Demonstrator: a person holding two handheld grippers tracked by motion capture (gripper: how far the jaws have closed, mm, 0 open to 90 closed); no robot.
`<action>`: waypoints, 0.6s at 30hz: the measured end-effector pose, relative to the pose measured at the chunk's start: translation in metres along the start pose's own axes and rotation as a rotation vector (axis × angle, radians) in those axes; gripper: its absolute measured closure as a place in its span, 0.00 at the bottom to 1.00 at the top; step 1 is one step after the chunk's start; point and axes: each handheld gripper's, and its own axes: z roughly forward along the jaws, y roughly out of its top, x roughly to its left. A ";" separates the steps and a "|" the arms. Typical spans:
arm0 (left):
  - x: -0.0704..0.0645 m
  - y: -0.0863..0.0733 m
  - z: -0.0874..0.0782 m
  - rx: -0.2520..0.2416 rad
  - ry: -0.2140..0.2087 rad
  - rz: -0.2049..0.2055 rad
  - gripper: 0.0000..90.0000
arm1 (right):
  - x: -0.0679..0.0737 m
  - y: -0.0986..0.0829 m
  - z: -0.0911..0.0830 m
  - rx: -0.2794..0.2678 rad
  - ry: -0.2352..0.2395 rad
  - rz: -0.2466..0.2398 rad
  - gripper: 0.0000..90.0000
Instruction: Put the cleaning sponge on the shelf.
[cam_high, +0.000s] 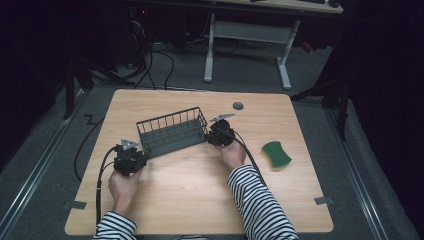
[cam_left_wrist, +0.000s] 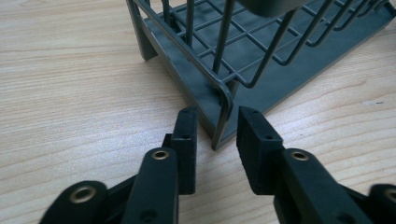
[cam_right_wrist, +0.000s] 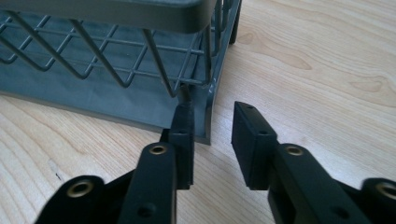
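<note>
Green sponge (cam_high: 276, 154) lies flat near right edge of wooden worktop (cam_high: 190, 180). Grey round cap (cam_high: 238, 105) near far edge.

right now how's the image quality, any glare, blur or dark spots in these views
High view: the table is evenly lit, the room around it falls nearly black. Left gripper view: soft sheen on the wood, the wire rack sharp, a blurred rim at the top edge. Right gripper view: the rack's near rim is blurred, and the jaw bases look soft.

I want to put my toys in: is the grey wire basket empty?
Empty: the grey wire basket stands upright on the wooden table, its grid floor bare.
</note>
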 end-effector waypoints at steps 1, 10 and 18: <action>0.001 0.000 0.000 0.001 -0.005 -0.002 0.84 | 0.001 0.001 0.002 0.004 -0.003 -0.010 0.85; -0.001 0.000 0.003 0.005 -0.024 0.009 0.94 | 0.000 0.001 -0.001 -0.016 0.007 -0.038 0.96; -0.004 -0.002 0.001 0.014 -0.022 0.046 0.96 | 0.000 -0.002 -0.004 -0.013 0.011 -0.047 0.96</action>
